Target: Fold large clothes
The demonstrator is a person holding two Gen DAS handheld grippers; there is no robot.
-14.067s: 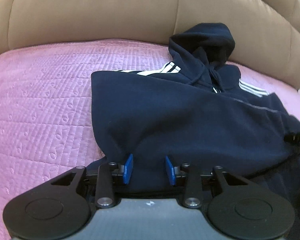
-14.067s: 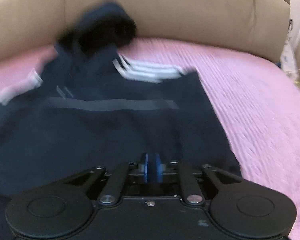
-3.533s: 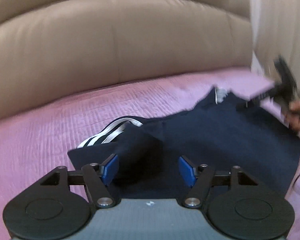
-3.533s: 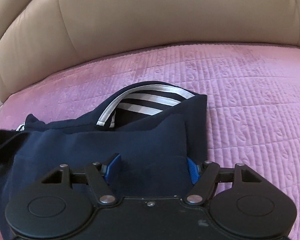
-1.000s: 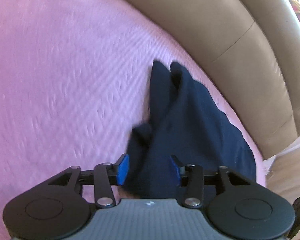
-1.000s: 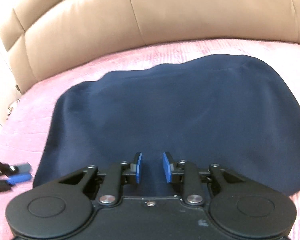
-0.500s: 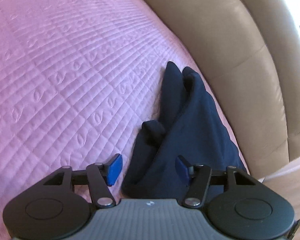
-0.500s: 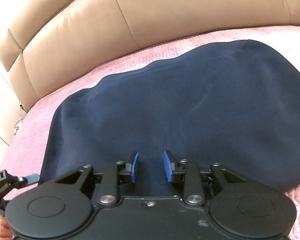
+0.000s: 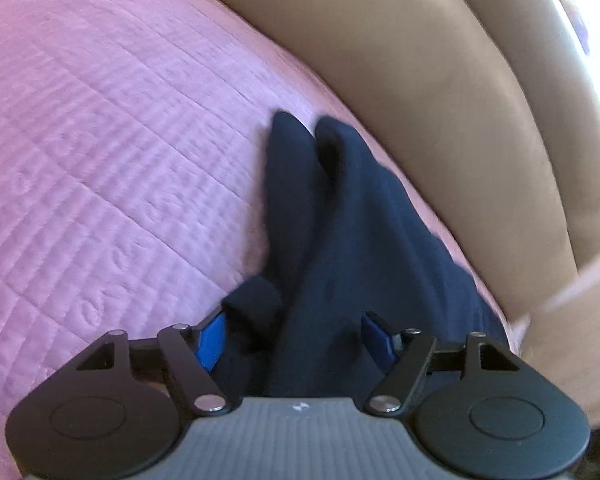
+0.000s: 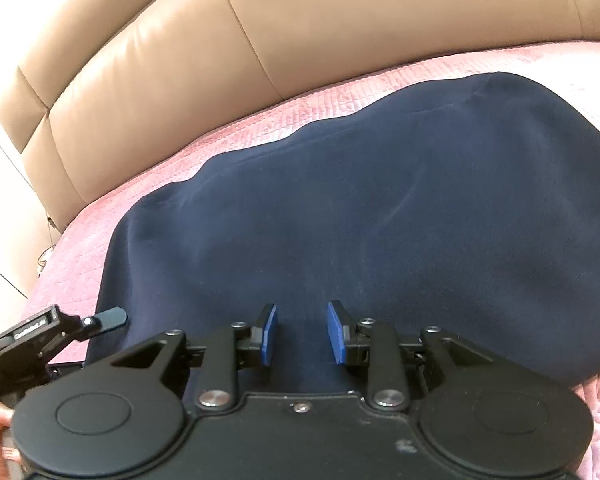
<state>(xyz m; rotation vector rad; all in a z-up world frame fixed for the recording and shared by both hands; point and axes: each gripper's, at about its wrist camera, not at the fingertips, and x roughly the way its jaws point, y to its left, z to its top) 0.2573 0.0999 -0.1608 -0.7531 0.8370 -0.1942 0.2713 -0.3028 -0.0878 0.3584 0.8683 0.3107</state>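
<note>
A folded navy sweatshirt (image 10: 380, 216) lies on a pink quilt (image 9: 100, 140), close to the tan sofa back (image 10: 300, 32). The right gripper (image 10: 302, 334) sits over its near edge, jaws apart, holding nothing. At the left end, the left gripper (image 9: 296, 340) is spread wide around the bunched edge, apparently not pinching it, though the view is blurred.

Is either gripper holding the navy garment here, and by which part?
Nothing is held: left gripper and right gripper are open over the folded navy garment.
</note>
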